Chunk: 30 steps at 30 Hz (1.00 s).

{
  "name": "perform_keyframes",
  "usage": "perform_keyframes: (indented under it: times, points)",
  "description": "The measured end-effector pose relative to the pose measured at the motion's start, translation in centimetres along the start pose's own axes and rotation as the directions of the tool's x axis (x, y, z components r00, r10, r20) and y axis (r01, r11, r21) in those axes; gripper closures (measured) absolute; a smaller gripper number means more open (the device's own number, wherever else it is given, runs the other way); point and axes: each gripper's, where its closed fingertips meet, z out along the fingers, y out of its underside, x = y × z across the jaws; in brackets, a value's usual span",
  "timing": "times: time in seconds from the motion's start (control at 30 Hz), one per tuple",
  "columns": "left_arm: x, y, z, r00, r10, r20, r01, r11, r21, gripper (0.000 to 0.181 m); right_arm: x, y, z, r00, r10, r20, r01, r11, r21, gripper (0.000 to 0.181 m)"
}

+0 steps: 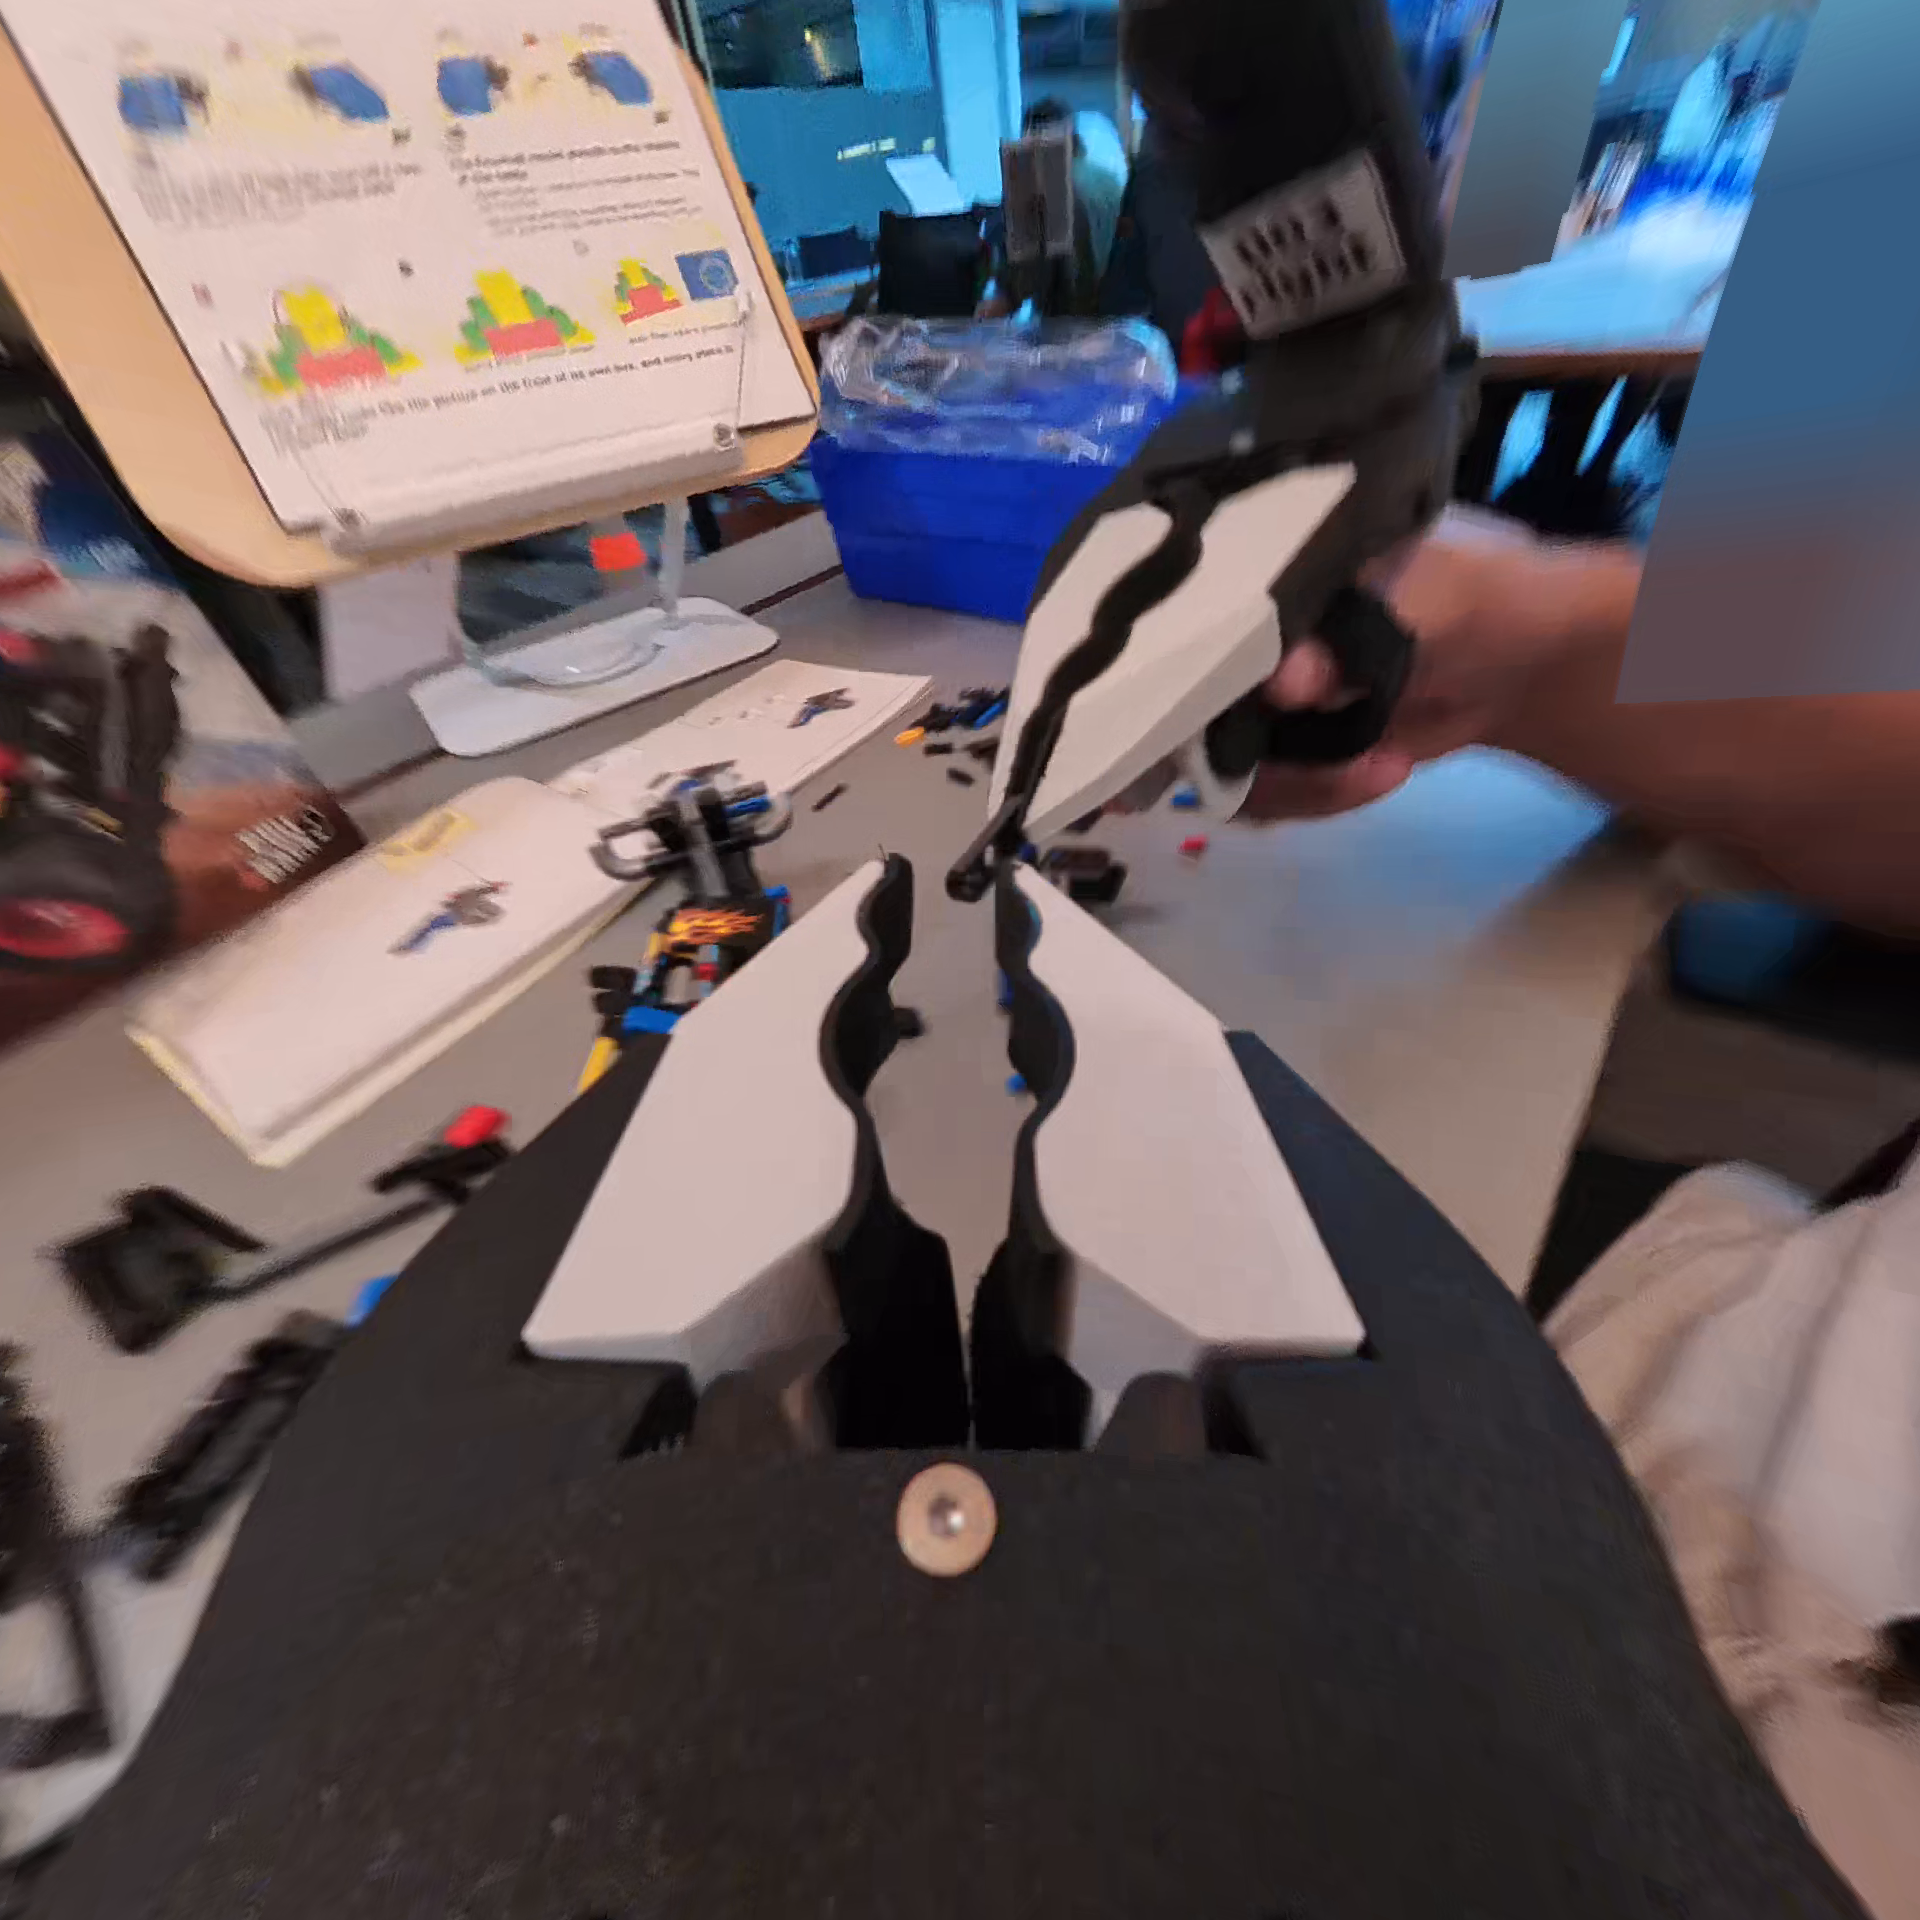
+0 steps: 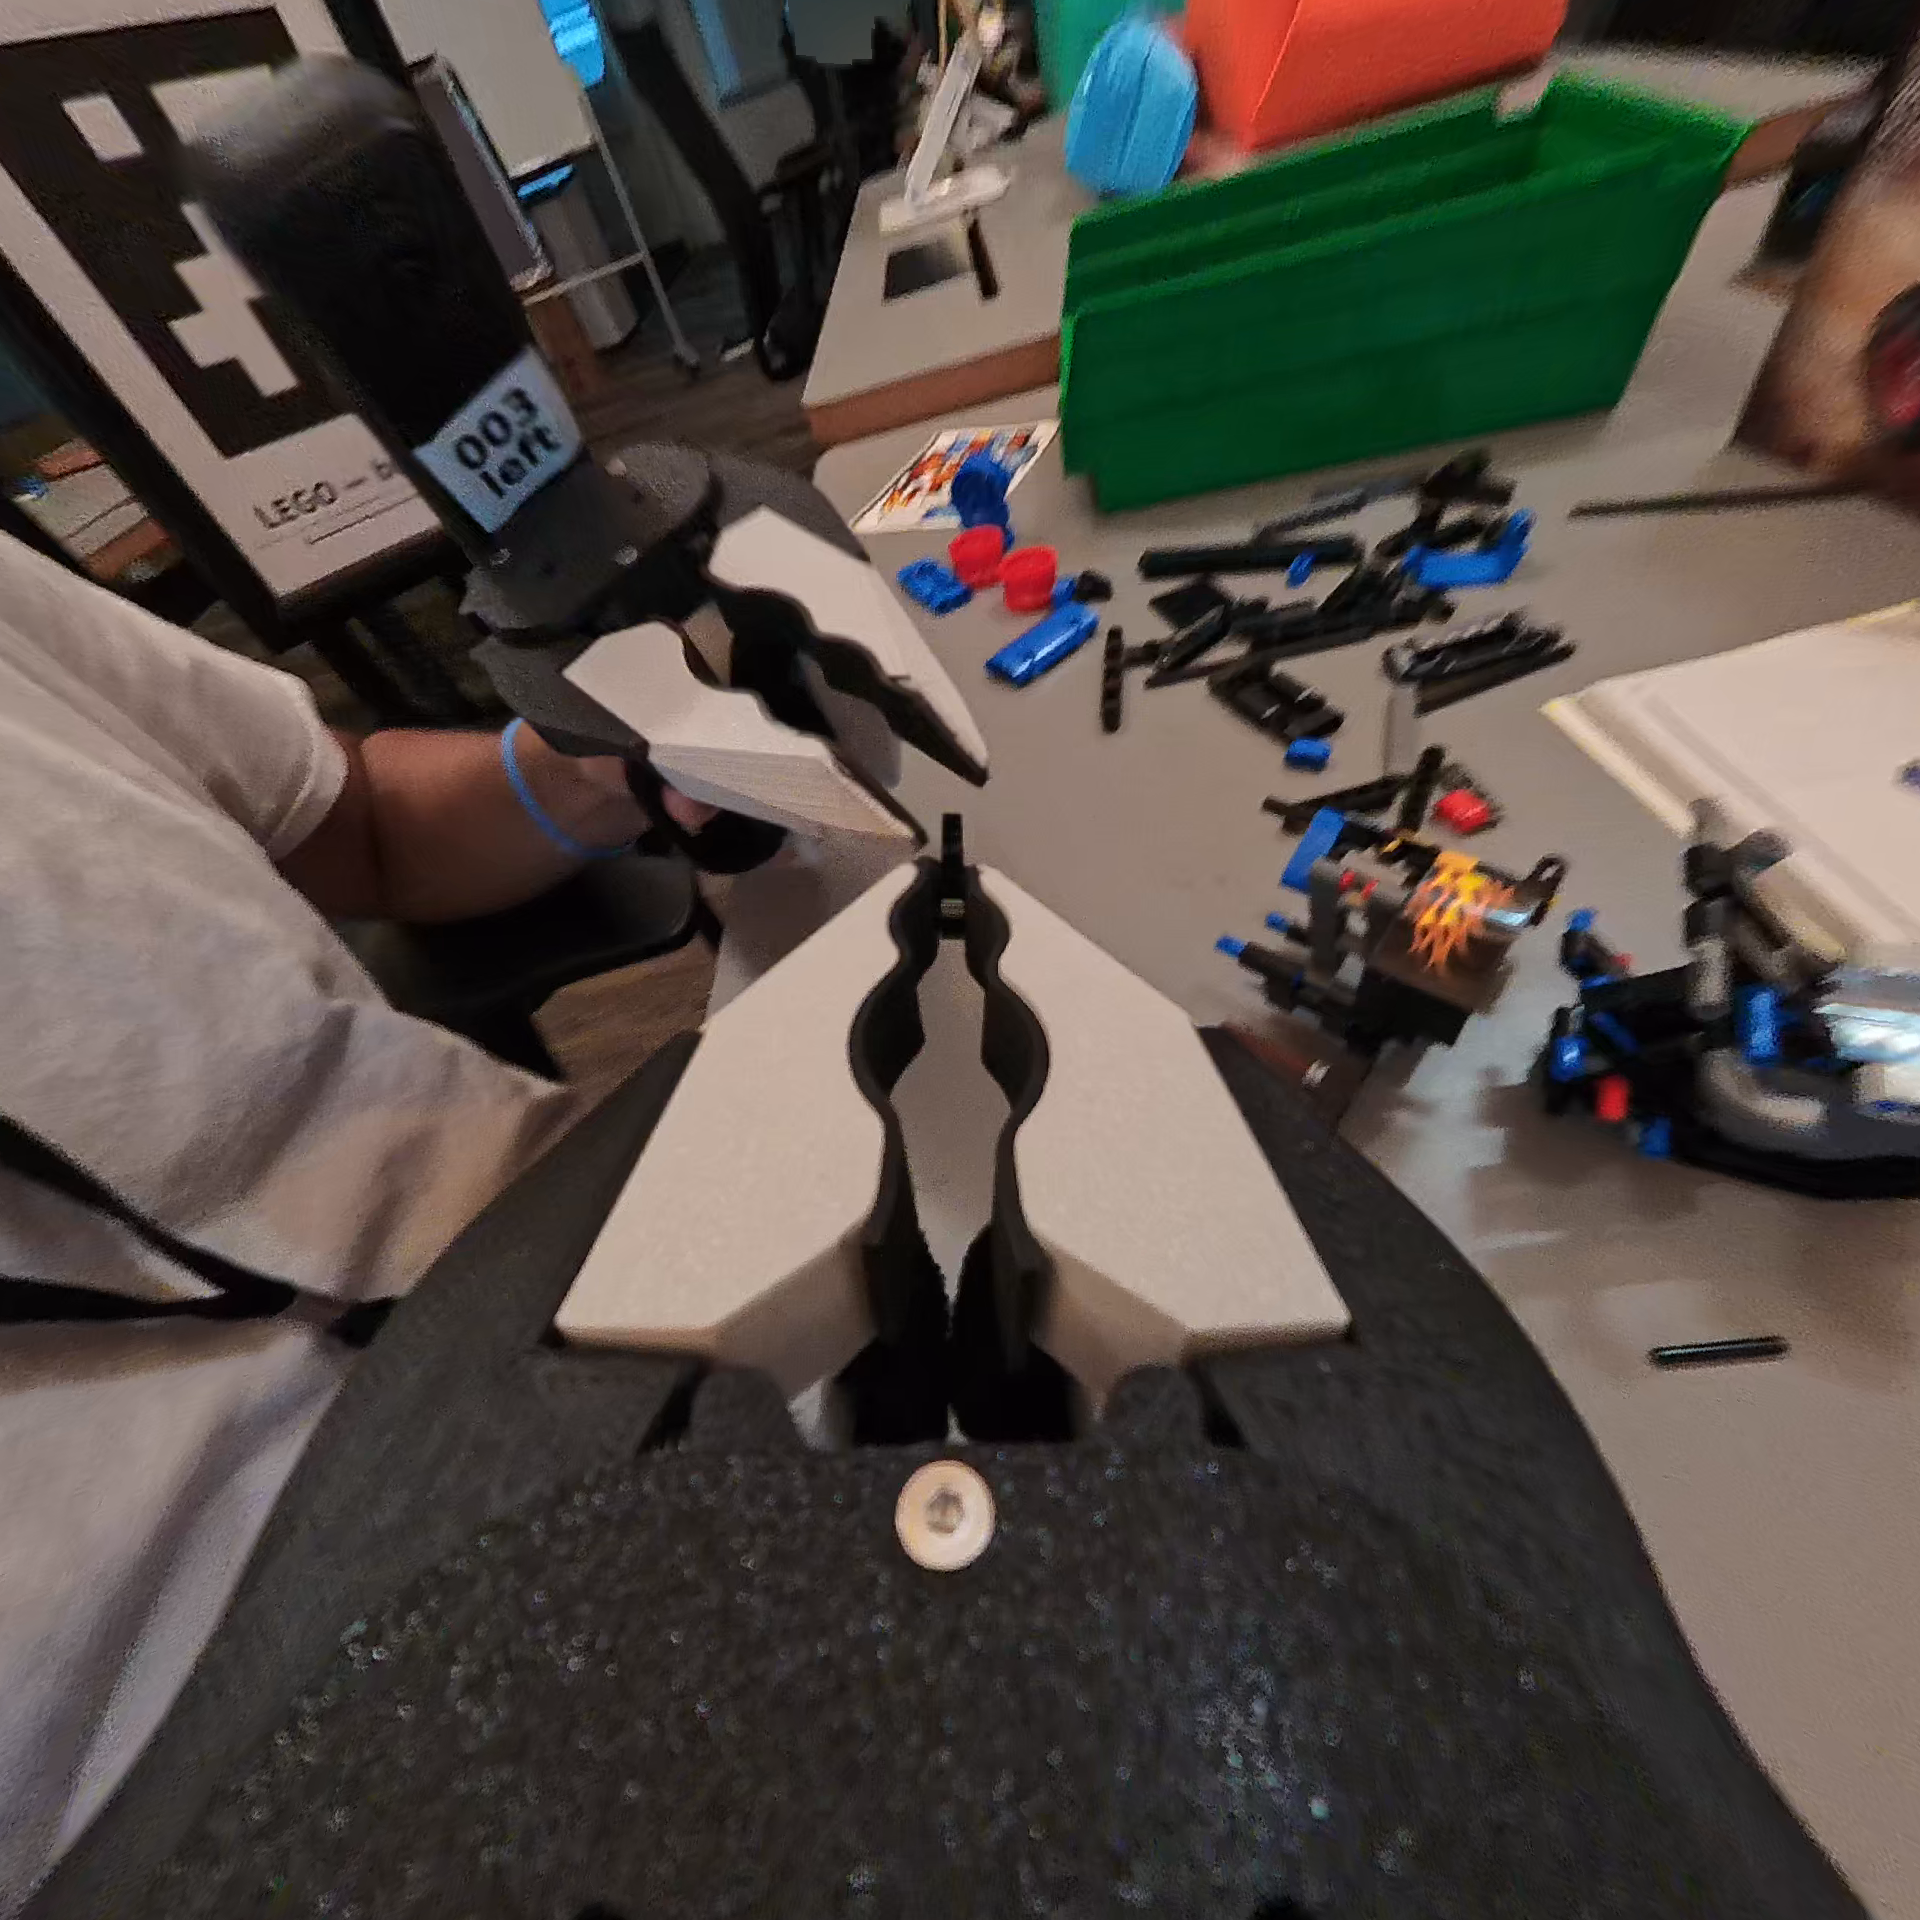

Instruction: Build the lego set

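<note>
A grey table (image 2: pixel 1143 790) in a busy workroom carries the scattered kit. Nearest, the right gripper (image 2: pixel 951 883) has its 2 fingers pinched together on 1 small black pin (image 2: pixel 951 847), which sticks out just past the tips, held above the table. The left gripper (image 1: pixel 951 883) stands with its fingers a little apart and nothing between them; its tips are just beside the pin, with the other gripper's tips coming down almost to meet them.

Right of the right gripper sit 2 part-built pieces: a black block with a flame sticker (image 2: pixel 1423 935) and, beyond it, a blue, grey and black chassis (image 2: pixel 1766 1060). 1 loose black rod (image 2: pixel 1716 1352) lies alone near the table edge. Farther back lie a pile of black beams (image 2: pixel 1309 623), 2 red round pieces (image 2: pixel 1003 566) and several blue pieces. A white booklet (image 1: pixel 395 945) lies flat on the table, left of the left gripper. At the back are 1 green bin (image 2: pixel 1351 312), 1 blue bin (image 1: pixel 956 520) and 1 propped instruction sheet (image 1: pixel 416 239).
</note>
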Motion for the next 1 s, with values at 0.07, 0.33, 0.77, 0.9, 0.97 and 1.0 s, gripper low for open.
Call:
perform_keyframes:
  times: [0.07, 0.33, 0.77, 0.9, 0.97, 1.0]
  points:
    - [0.1, -0.6, 0.1, 0.976, -0.206, -0.073, 0.210, 0.977, 0.040, 0.165, 0.3, -1.1, -0.3, 0.993, -0.086, -0.077, 0.090, 0.995, 0.051, 0.179]
    - [0.9, -3.1, 0.1, 0.600, -0.670, -0.436, 0.771, 0.631, 0.090, 0.151, -0.4, -3.8, -0.6, 0.720, -0.521, -0.459, 0.590, 0.807, 0.009, 0.179]
    - [1.4, -6.0, -1.9, 0.512, -0.589, -0.626, 0.832, 0.520, 0.191, 0.168, -2.1, -6.0, -0.9, 0.983, 0.015, -0.185, 0.082, 0.858, 0.507, 0.178]
    - [0.8, -6.0, -1.9, 0.488, -0.601, -0.633, 0.853, 0.481, 0.200, 0.171, -2.2, -5.7, -0.4, 0.991, 0.118, -0.059, -0.064, 0.825, 0.561, 0.178]
    - [0.6, -5.8, -1.8, 0.487, -0.607, -0.628, 0.857, 0.472, 0.208, 0.175, -2.4, -5.8, -0.3, 0.991, 0.136, -0.015, -0.104, 0.816, 0.569, 0.179]
    - [0.6, -5.8, -1.8, 0.483, -0.609, -0.629, 0.859, 0.467, 0.208, 0.174, -2.4, -5.7, -0.3, 0.990, 0.139, -0.012, -0.108, 0.814, 0.571, 0.179]
